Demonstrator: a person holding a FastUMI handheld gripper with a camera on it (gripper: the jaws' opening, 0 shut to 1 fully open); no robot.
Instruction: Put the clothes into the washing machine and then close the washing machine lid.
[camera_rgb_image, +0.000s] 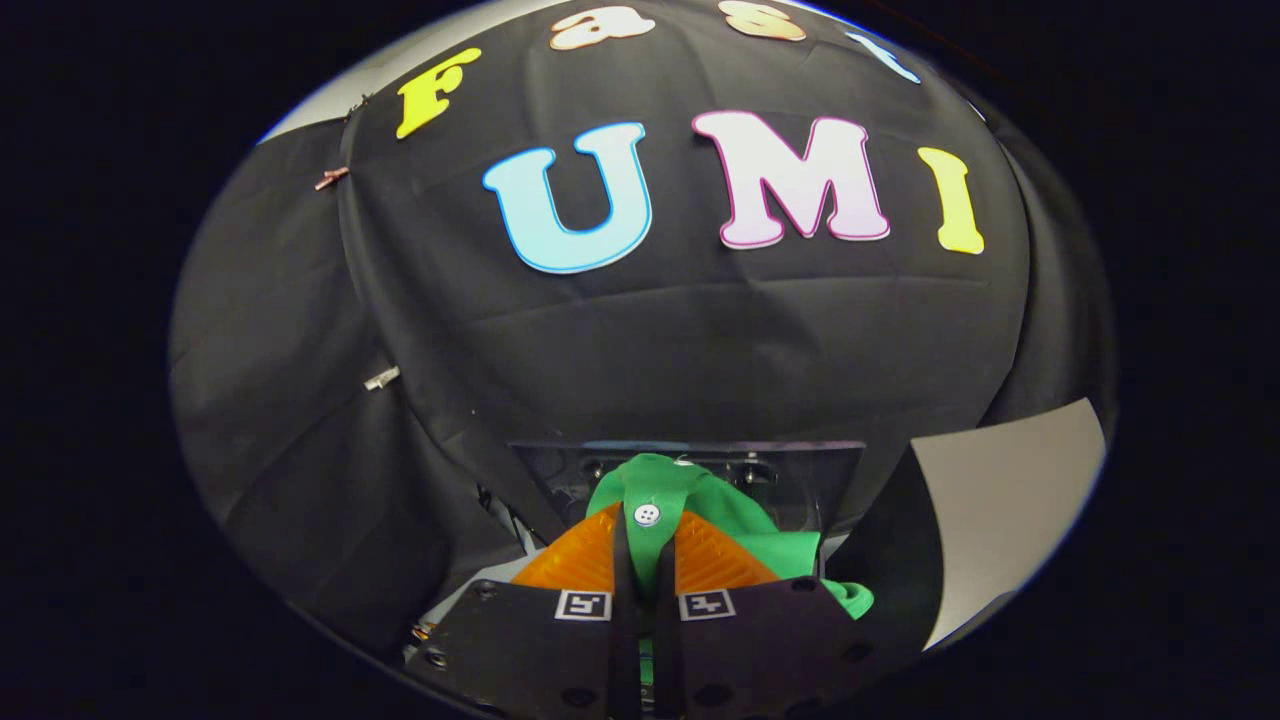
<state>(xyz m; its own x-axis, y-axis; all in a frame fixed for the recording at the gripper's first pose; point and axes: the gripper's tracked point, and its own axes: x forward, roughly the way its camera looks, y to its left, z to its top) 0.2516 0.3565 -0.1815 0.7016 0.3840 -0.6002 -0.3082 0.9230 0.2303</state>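
Note:
A green garment (680, 490) with a white button (647, 514) is pinched between my two fingers, bunching up over their tips and hanging down on the right side (848, 598). My gripper (647, 530) is shut on this cloth and holds it up in the air. Just beyond the cloth stands a dark, see-through panel (800, 475), upright behind the fingers; it looks like the washing machine's raised lid. The machine's opening is hidden by the fingers and the garment.
The black cloth wall (650, 340) stands close behind the panel and wraps round on the left. A pale grey surface (1010, 490) shows to the right of the fingers.

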